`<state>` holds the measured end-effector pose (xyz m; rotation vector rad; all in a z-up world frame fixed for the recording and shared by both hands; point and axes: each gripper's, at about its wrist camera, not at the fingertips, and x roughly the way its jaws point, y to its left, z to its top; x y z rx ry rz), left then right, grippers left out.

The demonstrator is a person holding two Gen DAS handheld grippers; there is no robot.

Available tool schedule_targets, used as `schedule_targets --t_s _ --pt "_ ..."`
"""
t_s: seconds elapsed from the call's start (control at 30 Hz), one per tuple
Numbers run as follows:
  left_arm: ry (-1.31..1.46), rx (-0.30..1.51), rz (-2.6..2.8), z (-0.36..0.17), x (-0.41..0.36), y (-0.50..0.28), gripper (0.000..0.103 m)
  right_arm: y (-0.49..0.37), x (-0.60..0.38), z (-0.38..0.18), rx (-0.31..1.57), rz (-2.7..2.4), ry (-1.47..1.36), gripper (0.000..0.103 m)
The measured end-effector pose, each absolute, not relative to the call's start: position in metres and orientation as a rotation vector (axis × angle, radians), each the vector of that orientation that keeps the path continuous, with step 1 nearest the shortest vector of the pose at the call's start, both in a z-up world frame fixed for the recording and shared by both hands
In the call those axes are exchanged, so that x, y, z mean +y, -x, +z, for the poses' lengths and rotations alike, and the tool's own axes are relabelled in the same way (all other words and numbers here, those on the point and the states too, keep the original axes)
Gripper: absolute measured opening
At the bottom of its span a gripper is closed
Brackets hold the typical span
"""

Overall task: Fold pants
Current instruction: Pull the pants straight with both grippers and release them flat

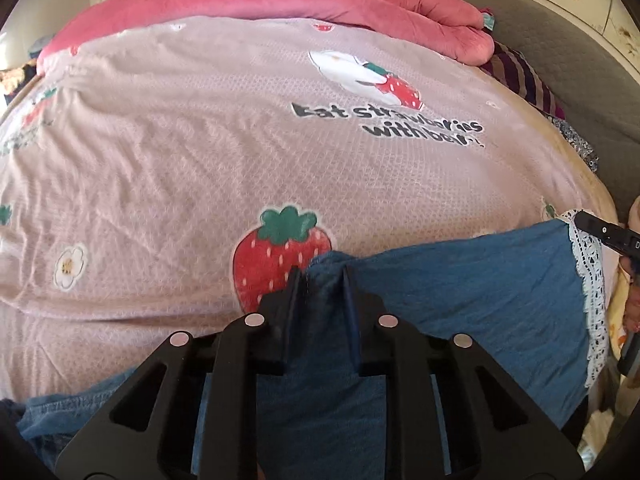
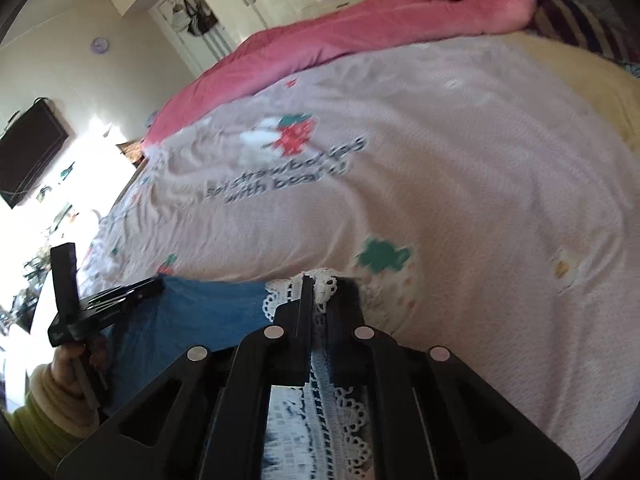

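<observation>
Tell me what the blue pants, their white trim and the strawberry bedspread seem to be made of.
Blue pants: soft matte woven cloth, possibly light denim, finely crinkled. White trim: openwork lace with scalloped edges, likely cotton, pinched in the right gripper. Bedspread: thin pink textured fabric, waffle-like grid, matte and printed.

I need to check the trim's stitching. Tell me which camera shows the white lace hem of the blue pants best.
The left wrist view: the white lace hem runs unobstructed down the blue pants edge. The right wrist view shows only bunched lace pinched in the right claw, partly hidden by its fingers.
</observation>
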<state>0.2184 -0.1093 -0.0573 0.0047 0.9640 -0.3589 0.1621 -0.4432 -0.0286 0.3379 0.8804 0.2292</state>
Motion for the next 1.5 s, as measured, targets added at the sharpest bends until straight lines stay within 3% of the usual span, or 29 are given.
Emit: schedule_targets --t_s 0.1,0.27,0.33,0.4,0.43,0.5,0.57,0.67,1.03,1.5 --pt "-0.034 0.951 -0.348 -0.060 -0.114 -0.221 0.014 -0.166 -0.438 -0.040 0.909 0.206 -0.287 0.005" --pt "-0.020 0.946 -0.336 -0.061 -0.107 -0.223 0.025 -0.164 -0.438 -0.044 0.910 0.195 -0.280 0.005" --pt "-0.025 0.934 -0.329 -0.058 -0.105 -0.221 0.030 -0.158 -0.438 -0.038 0.895 0.194 -0.276 0.011" --pt "-0.023 0.920 -0.325 -0.052 -0.103 -0.216 0.032 -0.147 -0.438 -0.027 0.857 0.187 -0.251 0.024" --pt "-0.021 0.910 -0.323 -0.050 -0.102 -0.214 0.034 -0.141 -0.437 -0.022 0.837 0.184 -0.244 0.037" --pt "-0.024 0.884 -0.313 -0.042 -0.100 -0.207 0.039 -0.126 -0.437 -0.012 0.791 0.179 -0.235 0.046" --pt "-0.018 0.868 -0.313 -0.035 -0.098 -0.201 0.046 -0.109 -0.433 -0.002 0.753 0.191 -0.216 0.046" --pt "-0.013 0.852 -0.311 -0.026 -0.096 -0.190 0.048 -0.087 -0.418 0.004 0.736 0.248 -0.189 0.048" --pt "-0.007 0.796 -0.329 -0.003 -0.090 -0.132 0.067 -0.047 -0.361 -0.025 0.856 0.342 -0.077 0.060" --pt "-0.036 0.806 -0.317 -0.016 -0.073 -0.073 0.076 -0.014 -0.363 -0.051 0.958 0.265 -0.194 0.069"
